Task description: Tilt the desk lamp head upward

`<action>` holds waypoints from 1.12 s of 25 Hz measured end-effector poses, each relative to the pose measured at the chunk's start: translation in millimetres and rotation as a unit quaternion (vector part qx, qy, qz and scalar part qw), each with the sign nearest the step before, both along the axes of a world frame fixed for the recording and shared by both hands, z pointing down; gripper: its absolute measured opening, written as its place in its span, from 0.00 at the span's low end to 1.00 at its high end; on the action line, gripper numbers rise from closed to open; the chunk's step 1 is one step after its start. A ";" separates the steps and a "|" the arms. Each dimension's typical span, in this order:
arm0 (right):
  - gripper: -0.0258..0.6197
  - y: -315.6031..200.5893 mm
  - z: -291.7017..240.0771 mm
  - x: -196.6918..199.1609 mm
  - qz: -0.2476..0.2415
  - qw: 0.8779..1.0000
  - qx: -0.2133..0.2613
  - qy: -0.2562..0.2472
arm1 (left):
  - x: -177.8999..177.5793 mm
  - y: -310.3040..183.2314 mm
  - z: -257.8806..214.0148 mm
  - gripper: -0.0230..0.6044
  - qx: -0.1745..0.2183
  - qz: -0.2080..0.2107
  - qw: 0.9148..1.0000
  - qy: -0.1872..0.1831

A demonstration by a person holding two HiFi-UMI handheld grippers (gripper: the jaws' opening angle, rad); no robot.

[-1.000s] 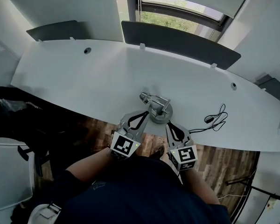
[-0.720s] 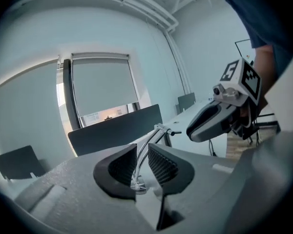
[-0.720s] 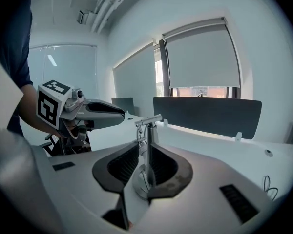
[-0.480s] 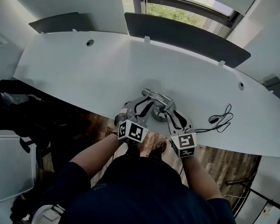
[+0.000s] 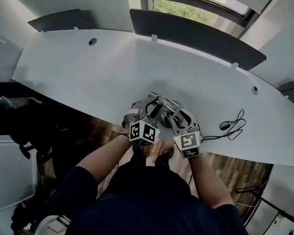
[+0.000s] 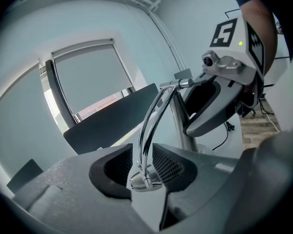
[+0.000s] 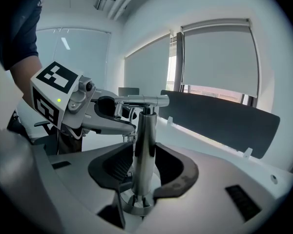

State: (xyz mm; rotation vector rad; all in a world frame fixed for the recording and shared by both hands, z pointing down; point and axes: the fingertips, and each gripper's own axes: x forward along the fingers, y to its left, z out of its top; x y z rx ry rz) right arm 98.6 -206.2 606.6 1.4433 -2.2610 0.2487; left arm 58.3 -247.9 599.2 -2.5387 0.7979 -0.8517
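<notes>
White curved desk (image 5: 88, 77) with dark rear screens (image 5: 196, 35), window (image 5: 186, 9) behind showing greenery, wood-plank floor (image 5: 235, 173) below

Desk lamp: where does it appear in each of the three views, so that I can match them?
Head view: desk lamp at centre, on the near edge of the desk.
Left gripper view: centre; its curved arm rises from the bottom, its post just to the right.
Right gripper view: centre; the post stands upright from the bottom.
Shared landmark: the dark screen behind the desk.

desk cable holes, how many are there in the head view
2. One cable hole near the desk's back edge at left, the other near the back edge at right; none seems hidden.
</notes>
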 end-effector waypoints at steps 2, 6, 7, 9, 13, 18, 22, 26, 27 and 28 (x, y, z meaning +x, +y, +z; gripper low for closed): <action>0.27 -4.7 2.6 -2.0 -0.003 1.000 0.000 0.004 | 1.7 -3.9 3.8 0.22 0.004 -0.002 1.000 -0.009; 0.27 -9.5 6.3 -5.1 -0.015 1.000 0.000 0.011 | 2.3 -9.6 17.3 0.22 0.004 -0.005 1.000 -0.031; 0.27 -9.7 6.4 -5.4 -0.017 1.000 0.002 0.010 | 2.7 -10.7 19.9 0.22 0.005 -0.005 0.999 -0.034; 0.27 -10.4 5.7 -5.8 -0.018 1.000 0.004 0.006 | 3.2 -13.1 21.2 0.20 0.009 -0.007 0.999 -0.038; 0.27 -11.8 6.9 -5.5 -0.015 1.000 -0.004 0.002 | 2.1 -15.5 19.7 0.14 0.003 -0.010 0.999 -0.038; 0.27 -12.0 8.9 -4.5 -0.008 1.000 -0.013 0.001 | 1.9 -14.2 18.7 0.13 -0.001 -0.014 0.998 -0.056; 0.27 -10.1 11.8 -4.2 -0.004 1.000 -0.025 0.002 | 1.8 -8.1 17.6 0.09 0.001 0.000 0.996 -0.091; 0.27 -10.0 12.1 -4.5 0.000 0.999 -0.033 0.002 | -1.7 -8.5 14.8 0.09 0.003 -0.011 0.994 -0.105; 0.27 -9.6 11.7 -4.6 0.000 0.999 -0.036 0.002 | -2.5 -8.9 13.5 0.09 0.005 -0.015 0.994 -0.105; 0.27 -9.4 11.2 -4.7 0.000 0.999 -0.039 0.002 | -2.9 -9.3 12.6 0.09 0.007 -0.017 0.994 -0.107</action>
